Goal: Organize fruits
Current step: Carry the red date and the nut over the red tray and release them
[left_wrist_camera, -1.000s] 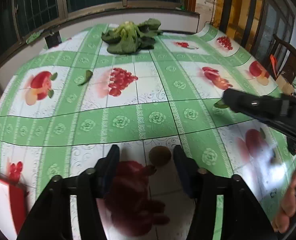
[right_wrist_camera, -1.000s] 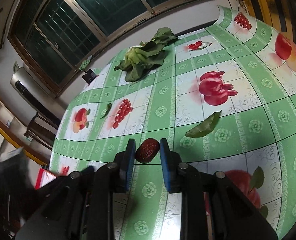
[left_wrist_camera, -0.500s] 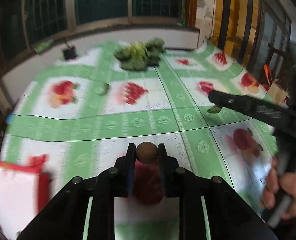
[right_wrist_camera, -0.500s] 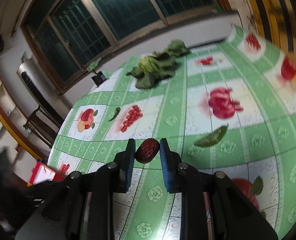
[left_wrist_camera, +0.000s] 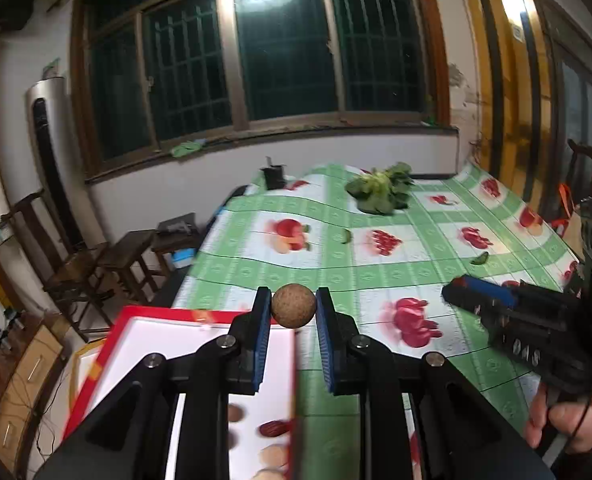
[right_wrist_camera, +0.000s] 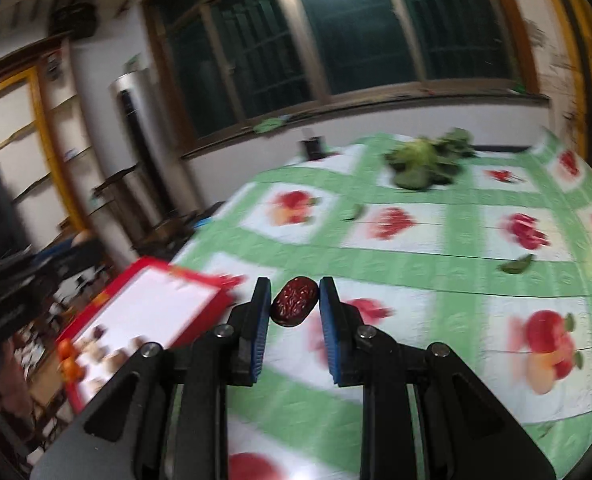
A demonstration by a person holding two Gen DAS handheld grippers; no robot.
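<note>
Both lifted off table — left hand-held gripper (left_wrist_camera: 294, 312) clamps brown ball (left_wrist_camera: 294, 311); right hand-held gripper (right_wrist_camera: 295, 306) clamps red date (right_wrist_camera: 294, 306).

Both my grippers were the same build. The left gripper (left_wrist_camera: 294, 312) had matte black angular plastic arms, a round silver screw at each joint and blue ribbed pads (left_wrist_camera: 260, 340) on the inner faces of flat black fingers. The right gripper (right_wrist_camera: 294, 301) had an identical black frame, silver screws and blue pads (right_wrist_camera: 329, 336). My right hand (left_wrist_camera: 567, 420) was wrapped around its black handle, a thin black cable trailing under it.
</note>
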